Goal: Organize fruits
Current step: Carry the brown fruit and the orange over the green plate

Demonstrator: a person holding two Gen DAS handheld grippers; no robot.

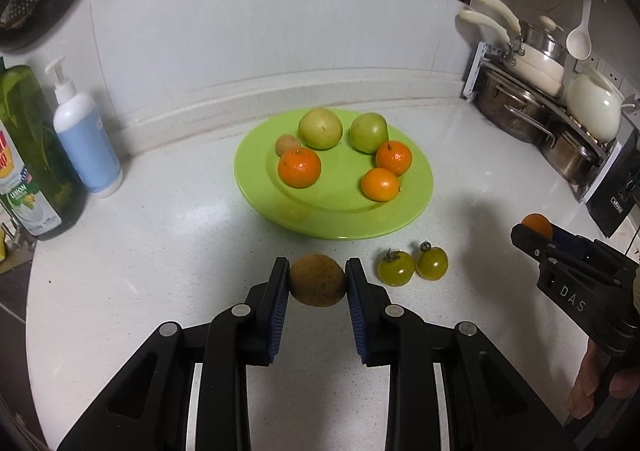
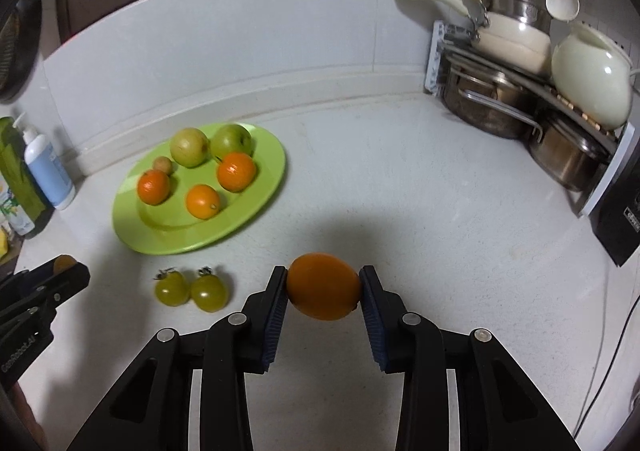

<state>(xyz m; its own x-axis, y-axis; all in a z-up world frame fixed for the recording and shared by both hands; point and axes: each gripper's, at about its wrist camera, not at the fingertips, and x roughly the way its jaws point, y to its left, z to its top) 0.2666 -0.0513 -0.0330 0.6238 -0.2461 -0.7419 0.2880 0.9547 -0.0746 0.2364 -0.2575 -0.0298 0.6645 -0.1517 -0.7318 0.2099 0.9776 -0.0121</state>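
A green plate (image 1: 416, 187) (image 2: 264, 167) on the white counter holds two green apples (image 1: 320, 128) (image 2: 189, 146), three oranges (image 1: 299, 167) (image 2: 153, 186) and a small brown fruit (image 1: 286, 144) (image 2: 162, 164). My left gripper (image 1: 317, 280) is shut on a brown kiwi-like fruit (image 1: 317, 280) in front of the plate. My right gripper (image 2: 323, 287) is shut on an orange (image 2: 323, 287), to the right of the plate; it also shows in the left wrist view (image 1: 536, 229). Two green tomatoes (image 1: 412, 267) (image 2: 190, 289) lie on the counter between the grippers.
A blue pump bottle (image 1: 86, 139) (image 2: 48, 169) and a green bottle (image 1: 32, 155) stand at the left by the wall. A rack of pots and pans (image 1: 536, 99) (image 2: 528, 91) fills the right corner. A black box (image 1: 616, 187) (image 2: 620, 219) stands beside it.
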